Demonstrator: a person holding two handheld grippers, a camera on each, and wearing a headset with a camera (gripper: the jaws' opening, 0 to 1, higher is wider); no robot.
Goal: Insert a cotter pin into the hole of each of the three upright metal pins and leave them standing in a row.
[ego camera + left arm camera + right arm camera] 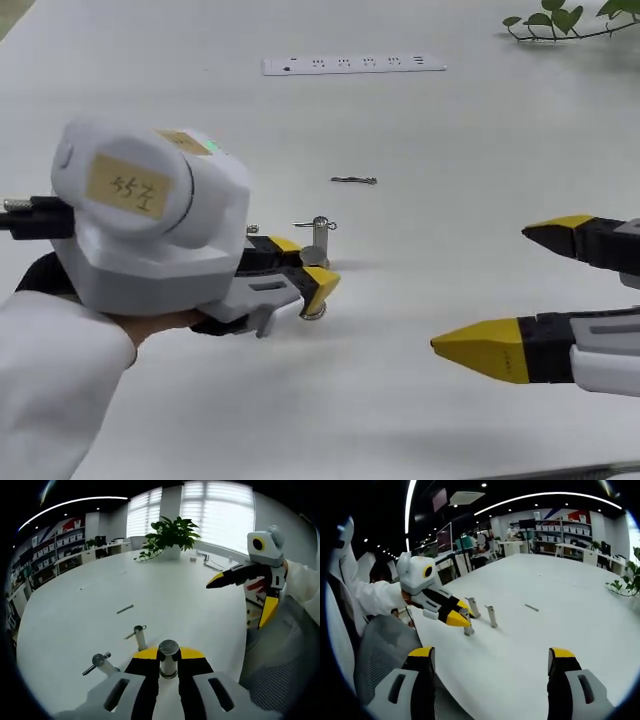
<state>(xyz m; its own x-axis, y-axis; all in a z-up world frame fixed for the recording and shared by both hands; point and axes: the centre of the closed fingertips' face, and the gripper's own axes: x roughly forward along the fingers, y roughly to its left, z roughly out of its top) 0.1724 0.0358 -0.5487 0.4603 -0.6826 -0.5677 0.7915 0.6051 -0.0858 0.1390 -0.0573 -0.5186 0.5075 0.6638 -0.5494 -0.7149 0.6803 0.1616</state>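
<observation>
**A:** What is held at present, and by which tool?

**B:** An upright metal pin (168,657) is clamped between the closed-in jaws of the left gripper (306,266), low on the table (450,130). No cotter pin is seen through its hole. The right gripper (480,288) is spread wide, and nothing is carried in it.

**A:** And the other pins?

**B:** A second pin (140,637) and a third pin (103,664) are stood close to the held one. Each is already crossed by a cotter pin near its top.

**A:** Where is the piece on which the coming move depends?

**B:** A loose cotter pin (354,180) is laid flat on the table beyond the pins, on the side away from the person. In the head view its long axis is seen to run roughly side to side. From the right gripper it lies forward and to the left, well apart.

**A:** Which gripper is better placed?

**B:** The left gripper is judged the nearer, but it is taken up with the pin. The pickup is therefore expected to fall to the open right gripper, which would have to be brought across and closed over the thin shaft.
</observation>
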